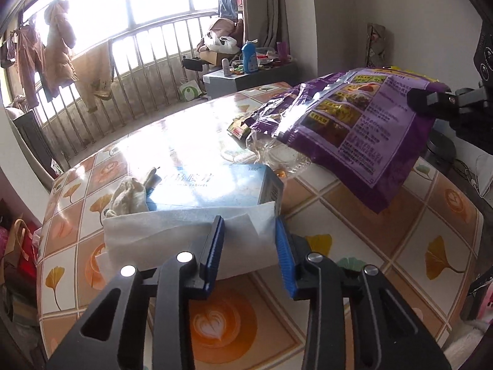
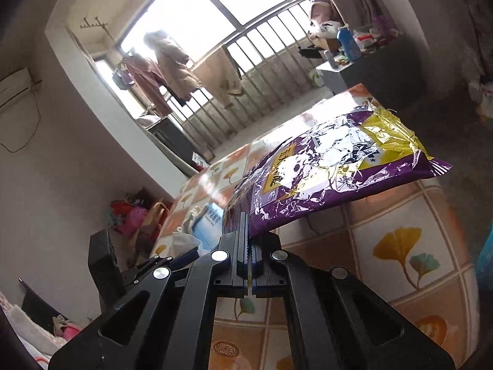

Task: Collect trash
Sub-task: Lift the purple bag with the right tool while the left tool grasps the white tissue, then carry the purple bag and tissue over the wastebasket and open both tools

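Observation:
My right gripper (image 2: 247, 225) is shut on the edge of a purple and yellow snack bag (image 2: 326, 169) and holds it in the air above the table; the bag (image 1: 354, 129) also shows in the left wrist view, clamped at its right end. My left gripper (image 1: 249, 231) is open, its blue fingers on either side of a fold of white paper tissue (image 1: 172, 231) lying on the table. Behind the tissue lie a light blue medicine box (image 1: 212, 188) and a crumpled beige wad (image 1: 131, 195). A clear plastic wrapper (image 1: 277, 154) lies under the bag.
The table (image 1: 354, 228) has a tile-pattern cloth with ginkgo leaves and latte art. A cluttered cabinet (image 1: 246, 74) with a blue bottle (image 1: 249, 57) stands beyond it. Clothes hang on the window railing (image 1: 58, 55). Bags are heaped on the floor at left (image 1: 15, 246).

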`<state>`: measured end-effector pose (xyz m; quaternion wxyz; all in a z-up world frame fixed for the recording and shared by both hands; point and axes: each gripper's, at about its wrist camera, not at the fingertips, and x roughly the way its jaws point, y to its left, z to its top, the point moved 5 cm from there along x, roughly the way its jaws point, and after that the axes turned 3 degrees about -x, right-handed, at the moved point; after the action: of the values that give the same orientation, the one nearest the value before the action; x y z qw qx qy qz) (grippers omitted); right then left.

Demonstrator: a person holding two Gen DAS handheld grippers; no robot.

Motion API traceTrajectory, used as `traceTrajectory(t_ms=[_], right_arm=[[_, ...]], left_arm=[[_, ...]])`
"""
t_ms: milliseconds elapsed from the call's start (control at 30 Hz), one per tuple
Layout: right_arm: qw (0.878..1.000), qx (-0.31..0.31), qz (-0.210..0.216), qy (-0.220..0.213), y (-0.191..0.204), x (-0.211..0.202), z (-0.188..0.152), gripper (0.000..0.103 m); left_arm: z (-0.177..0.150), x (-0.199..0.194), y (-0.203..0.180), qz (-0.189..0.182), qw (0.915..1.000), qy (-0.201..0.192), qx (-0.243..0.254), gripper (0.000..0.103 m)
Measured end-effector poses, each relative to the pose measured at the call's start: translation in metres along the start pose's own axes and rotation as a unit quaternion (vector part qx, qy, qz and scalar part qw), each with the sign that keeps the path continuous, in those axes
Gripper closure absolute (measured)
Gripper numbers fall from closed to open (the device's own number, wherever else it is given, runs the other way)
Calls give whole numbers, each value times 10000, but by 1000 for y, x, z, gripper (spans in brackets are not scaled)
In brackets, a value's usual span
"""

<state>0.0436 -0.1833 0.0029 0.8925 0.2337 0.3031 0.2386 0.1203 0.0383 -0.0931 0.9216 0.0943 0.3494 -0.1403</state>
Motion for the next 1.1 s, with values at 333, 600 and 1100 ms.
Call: traceTrajectory(t_ms=[333,600,1100], right_arm=[[9994,-53,252,-244,7,-14,8,103],[9957,-201,559,-717,15,-38,24,103],[9798,238,88,-1983,-41,-132,43,103]], left_arm=[[8,-30,35,-158,9981,-128,-583,101],[51,-98,96,-12,9887,-925,-1178,101],[168,-139,11,-2475,9477,-1731,-1036,101]])
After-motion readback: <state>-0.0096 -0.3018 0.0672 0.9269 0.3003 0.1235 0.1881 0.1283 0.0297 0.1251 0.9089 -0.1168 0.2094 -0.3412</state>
